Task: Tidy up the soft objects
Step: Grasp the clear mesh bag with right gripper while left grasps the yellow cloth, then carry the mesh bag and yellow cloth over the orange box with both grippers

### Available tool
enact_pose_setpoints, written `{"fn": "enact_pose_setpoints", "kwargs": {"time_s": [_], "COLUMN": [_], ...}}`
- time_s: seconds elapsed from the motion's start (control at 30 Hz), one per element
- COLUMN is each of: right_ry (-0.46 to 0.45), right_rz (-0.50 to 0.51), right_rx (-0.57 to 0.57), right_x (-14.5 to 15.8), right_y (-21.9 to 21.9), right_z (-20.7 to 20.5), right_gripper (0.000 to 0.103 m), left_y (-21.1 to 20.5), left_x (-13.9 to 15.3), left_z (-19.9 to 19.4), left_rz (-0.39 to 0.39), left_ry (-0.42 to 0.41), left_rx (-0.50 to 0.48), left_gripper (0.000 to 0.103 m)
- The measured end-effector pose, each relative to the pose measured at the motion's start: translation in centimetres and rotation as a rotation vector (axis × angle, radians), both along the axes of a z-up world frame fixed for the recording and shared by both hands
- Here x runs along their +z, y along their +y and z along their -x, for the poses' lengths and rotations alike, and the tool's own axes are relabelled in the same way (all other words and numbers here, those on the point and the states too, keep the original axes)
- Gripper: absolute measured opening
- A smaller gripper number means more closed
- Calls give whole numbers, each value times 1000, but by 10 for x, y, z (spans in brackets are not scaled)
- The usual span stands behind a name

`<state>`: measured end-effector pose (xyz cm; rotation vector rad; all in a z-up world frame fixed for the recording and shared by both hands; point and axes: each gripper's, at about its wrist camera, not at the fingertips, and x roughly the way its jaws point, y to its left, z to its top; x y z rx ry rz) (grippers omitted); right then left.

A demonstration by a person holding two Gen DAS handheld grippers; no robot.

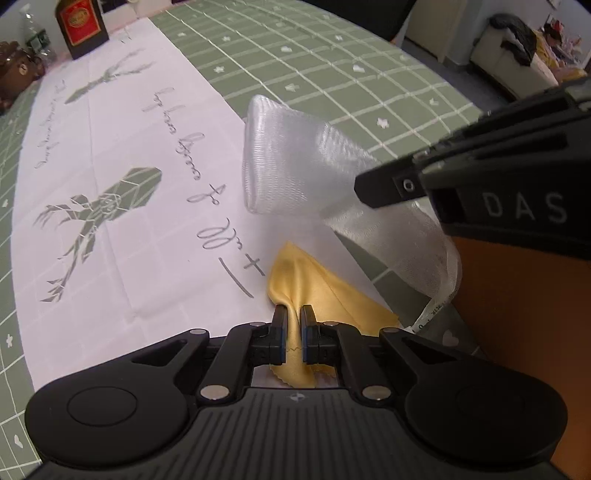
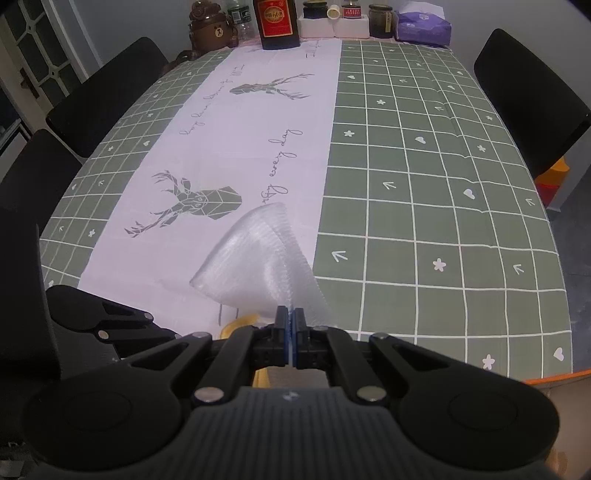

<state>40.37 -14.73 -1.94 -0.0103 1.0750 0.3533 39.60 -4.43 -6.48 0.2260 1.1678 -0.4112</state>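
- Between the narrowed fingers of the left gripper (image 1: 293, 315), a fold of the yellow cloth (image 1: 306, 280) was pinched; the jaws stood close together with only the bunched fabric between them.
- Beyond those fingers, the yellow cloth spread in a crumpled wedge onto the tablecloth (image 1: 369, 74), and its zigzag-cut edge showed beneath the gripper body.
- Above and to the right of the yellow cloth, the right gripper (image 1: 373, 192) entered the left wrist view as a dark arm marked "DAS", clamped on the translucent white mesh (image 1: 295, 158).
- From the right wrist view, the right gripper (image 2: 291, 314) was clenched tight on the translucent white mesh (image 2: 258, 258), with no gap visible between the pads.
- Forward of the right gripper, the mesh rose in a stiff cone lifted off the tablecloth (image 2: 424, 184), and a trailing strip with a printed tag hung down beside the yellow cloth.
- Just left of the right gripper's fingers, a small patch of the yellow cloth (image 2: 240, 319) was visible under the mesh.
- Farther out from the yellow cloth, the white runner (image 2: 251, 140) carried deer prints and script, flanked by green checked fabric.
- At the far end of the runner stood a dark bottle with a red label (image 2: 275, 22), a bear-shaped jar (image 2: 210, 27), several jars and a purple tissue pack (image 2: 423, 27).
- Black chairs (image 2: 524, 96) stood around the table edges.
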Motion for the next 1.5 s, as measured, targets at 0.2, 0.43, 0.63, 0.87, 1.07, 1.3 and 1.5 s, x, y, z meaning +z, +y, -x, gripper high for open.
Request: {"fn": "enact_pose_setpoints", "kwargs": {"time_s": [0.2, 0.43, 0.63, 0.87, 1.07, 1.3, 1.5], "right_ry": [-66, -137, -199, -244, -260, -239, -229], "right_rz": [-25, -111, -186, -268, -328, -401, -381], "right_rx": [11, -8, -15, -15, -2, -22, -20], "right_x": [19, 44, 65, 76, 70, 39, 23], "right_y": [2, -2, -9, -20, -26, -35, -40], "right_z": [20, 58, 98, 160, 222, 286, 324], "right_gripper": [0, 0, 0, 0, 0, 0, 0], "left_y": [14, 30, 41, 41, 43, 44, 42], "left_x": [43, 92, 123, 140, 135, 108, 96], "left_z": [18, 55, 95, 149, 195, 255, 291], "left_rz": [13, -18, 53, 84, 107, 167, 226], "left_ry": [-130, -301, -424, -524, -551, -514, -514], "left_rx": [86, 152, 203, 239, 272, 290, 308], "left_gripper": [8, 8, 8, 8, 8, 8, 8]}}
